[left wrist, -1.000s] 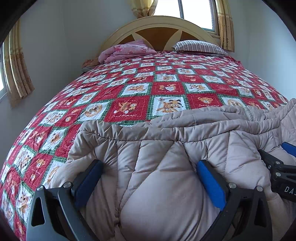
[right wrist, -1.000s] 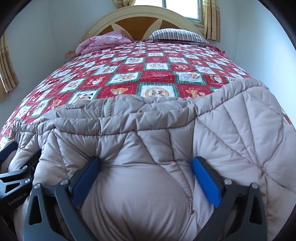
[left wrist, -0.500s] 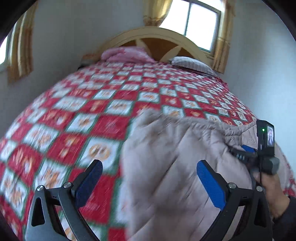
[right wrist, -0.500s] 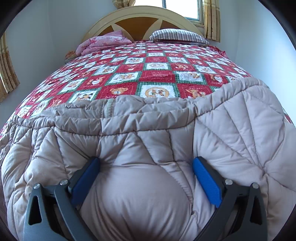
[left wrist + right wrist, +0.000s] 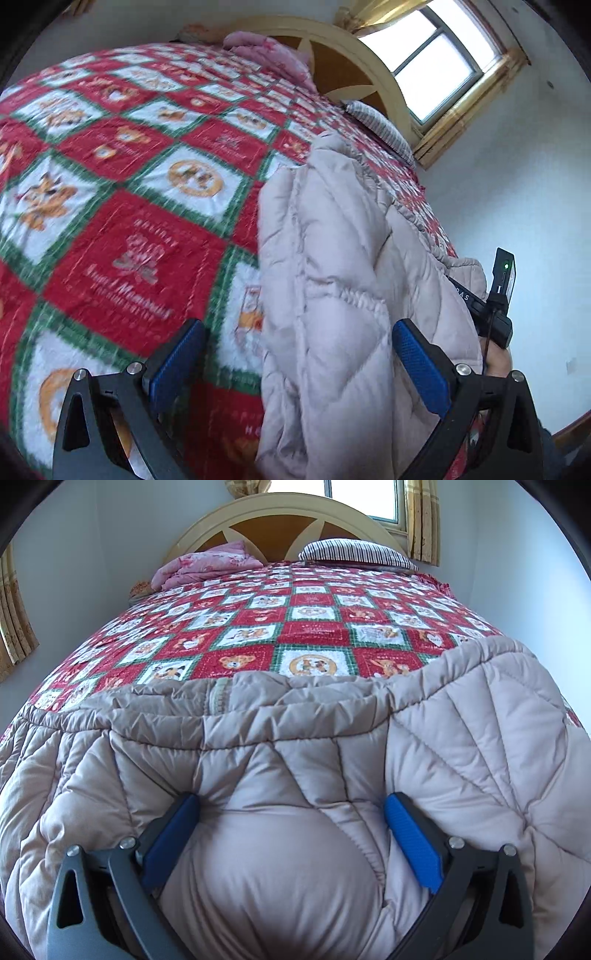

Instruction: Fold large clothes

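A large beige quilted puffer coat (image 5: 295,760) lies across the near end of a bed. In the right wrist view it fills the lower half. My right gripper (image 5: 291,834) is open, its blue pads (image 5: 413,842) pressed into the padding on either side of a bulge. In the left wrist view the coat (image 5: 332,280) runs up the middle right. My left gripper (image 5: 299,365) is open, tilted, above the coat's left edge and the quilt. The right gripper's body (image 5: 495,306) shows at the coat's far side.
The bed has a red, white and green patchwork quilt (image 5: 314,627). A pink folded blanket (image 5: 207,565) and a striped pillow (image 5: 354,554) lie by the wooden headboard (image 5: 280,520). A window is behind, walls close on both sides.
My left gripper has come off the coat, swung left and tilted; it now looks across the quilt and the coat's edge. The right gripper has stayed pressed into the coat.
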{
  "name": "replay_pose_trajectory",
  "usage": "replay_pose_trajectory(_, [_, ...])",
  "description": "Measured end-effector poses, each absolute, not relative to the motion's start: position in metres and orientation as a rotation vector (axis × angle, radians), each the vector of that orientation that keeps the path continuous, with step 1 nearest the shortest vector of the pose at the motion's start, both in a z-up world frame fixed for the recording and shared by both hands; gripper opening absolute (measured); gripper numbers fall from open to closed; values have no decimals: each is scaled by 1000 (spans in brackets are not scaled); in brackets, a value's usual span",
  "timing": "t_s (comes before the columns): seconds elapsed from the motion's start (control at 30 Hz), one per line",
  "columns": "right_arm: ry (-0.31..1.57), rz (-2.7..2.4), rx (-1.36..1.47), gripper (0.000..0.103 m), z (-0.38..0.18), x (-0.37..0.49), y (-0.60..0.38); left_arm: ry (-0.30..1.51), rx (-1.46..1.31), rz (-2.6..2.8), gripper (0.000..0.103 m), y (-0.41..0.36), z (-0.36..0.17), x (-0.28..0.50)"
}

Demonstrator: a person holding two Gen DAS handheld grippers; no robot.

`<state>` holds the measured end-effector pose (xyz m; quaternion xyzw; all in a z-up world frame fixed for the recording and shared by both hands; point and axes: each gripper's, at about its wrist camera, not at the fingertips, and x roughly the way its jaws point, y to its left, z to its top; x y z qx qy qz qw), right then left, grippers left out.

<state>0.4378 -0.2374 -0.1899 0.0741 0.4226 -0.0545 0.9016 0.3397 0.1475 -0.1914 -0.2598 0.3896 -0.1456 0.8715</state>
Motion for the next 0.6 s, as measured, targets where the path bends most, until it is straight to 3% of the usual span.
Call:
replay_pose_trajectory(0.07, [869,-110,157,103,-190,437,-239,819,-561,-349,99,142,-193,344])
replay_pose_trajectory(0.13, [865,-108,161,103,-189,436,-239,827,-555,-386,80,132,-193,347])
replay_pose_trajectory(0.23, [861,-107,162,103,-189,435,-240,839,-532,-399,63,125,-195,349])
replay_pose_trajectory(0.27, [861,-107,161,103,-189,435,-240,841,-547,-422,52,125,-195,350])
replay_pose_trajectory(0.4, [861,-108,161,103,-188,435,-239,787,-543,-443,30,129,-187,344])
replay_pose_trajectory(0.6, [861,-108,160,103,-189,435,-239,623,-508,-499,23,115,-139,319])
